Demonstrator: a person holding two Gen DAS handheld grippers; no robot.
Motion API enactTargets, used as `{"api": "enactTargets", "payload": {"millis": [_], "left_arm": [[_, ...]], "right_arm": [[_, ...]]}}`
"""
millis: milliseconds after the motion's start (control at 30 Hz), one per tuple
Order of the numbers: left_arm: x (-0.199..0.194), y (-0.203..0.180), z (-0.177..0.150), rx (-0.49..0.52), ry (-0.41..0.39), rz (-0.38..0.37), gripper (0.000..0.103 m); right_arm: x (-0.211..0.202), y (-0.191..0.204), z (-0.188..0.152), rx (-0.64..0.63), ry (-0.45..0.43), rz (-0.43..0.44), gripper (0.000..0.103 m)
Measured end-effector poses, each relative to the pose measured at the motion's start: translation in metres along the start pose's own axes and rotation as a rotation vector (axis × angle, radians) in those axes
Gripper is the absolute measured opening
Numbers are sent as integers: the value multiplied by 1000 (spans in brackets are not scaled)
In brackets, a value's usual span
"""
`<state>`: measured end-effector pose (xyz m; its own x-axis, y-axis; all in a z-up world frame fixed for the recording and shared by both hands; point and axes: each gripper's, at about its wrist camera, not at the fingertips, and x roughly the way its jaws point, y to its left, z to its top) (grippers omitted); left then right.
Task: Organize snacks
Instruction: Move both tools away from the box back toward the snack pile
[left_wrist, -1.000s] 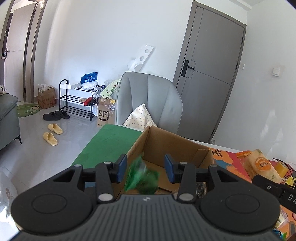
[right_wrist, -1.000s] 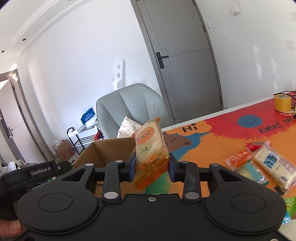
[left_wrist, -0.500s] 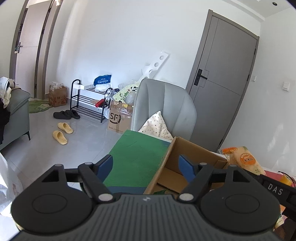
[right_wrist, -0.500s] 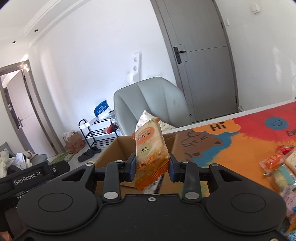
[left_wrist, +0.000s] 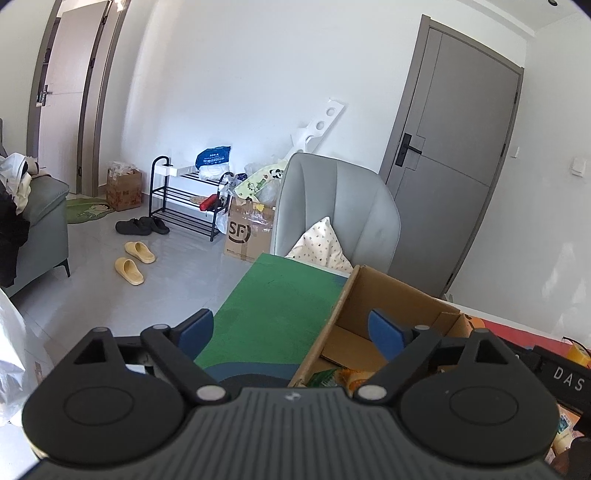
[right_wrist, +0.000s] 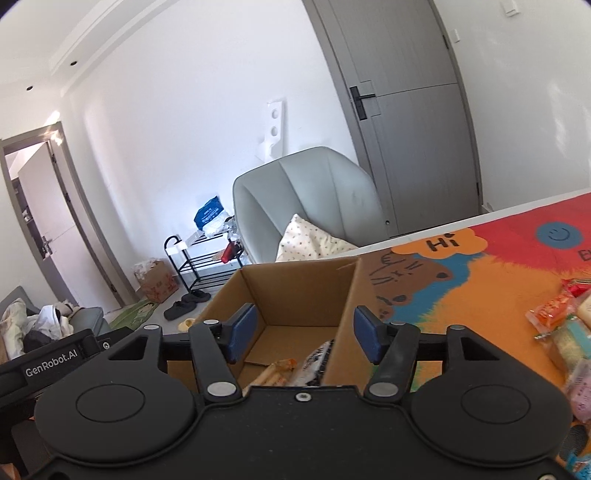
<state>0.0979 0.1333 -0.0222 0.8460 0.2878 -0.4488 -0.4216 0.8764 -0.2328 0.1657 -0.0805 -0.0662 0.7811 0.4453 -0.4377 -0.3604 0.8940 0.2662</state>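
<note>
Left gripper (left_wrist: 291, 326): its blue pads stand wide apart and nothing is between them. It hovers over the near left wall of the cardboard box (left_wrist: 384, 295), partly above the green mat (left_wrist: 273, 302).

Right gripper (right_wrist: 303, 334): it is also spread wide and empty, and it points down into the cardboard box (right_wrist: 295, 291) over the right wall.

Snacks in the box: a few packets (right_wrist: 295, 369) lie on the bottom, near the camera edge; in the left view a green and an orange wrapper (left_wrist: 340, 376) show at the same place. How many there are cannot be told.

Snacks outside: several packets (right_wrist: 565, 325) lie on the colourful mat (right_wrist: 480, 280), to the right of the box and well apart from it.

Step in hand: it seems that both grippers are free over the box, so the next snack must be fetched from the pile on the right.

How to do it well: the right gripper should rise clear of the box wall first, so that a finger does not catch the cardboard and drag the box. Then it should take one packet only, closing across the narrow side of it and not on the sealed corner.

Risk: the wrappers look smooth and soft; a too light grasp may let a packet slide, and a hard one may crush the contents.

Other things: a grey chair (right_wrist: 314, 195) with a cushion stands behind the table.
</note>
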Motion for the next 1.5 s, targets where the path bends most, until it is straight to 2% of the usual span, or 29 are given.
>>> {"api": "enactTargets", "payload": {"millis": [300, 400, 533, 933, 1500], "left_arm": [[-8, -22, -12, 45, 15, -35, 94], [-8, -27, -17, 55, 36, -51, 94], [-10, -34, -26, 66, 52, -62, 100], [-27, -61, -42, 102, 66, -122, 102], [-51, -111, -63, 169, 83, -238, 102]], "right_arm": [[-25, -29, -9, 31, -3, -70, 65], [-35, -39, -11, 47, -10, -87, 70], [-47, -49, -13, 61, -17, -111, 73], [-81, -73, -21, 65, -38, -180, 82], [-129, -123, -28, 109, -60, -295, 85]]}}
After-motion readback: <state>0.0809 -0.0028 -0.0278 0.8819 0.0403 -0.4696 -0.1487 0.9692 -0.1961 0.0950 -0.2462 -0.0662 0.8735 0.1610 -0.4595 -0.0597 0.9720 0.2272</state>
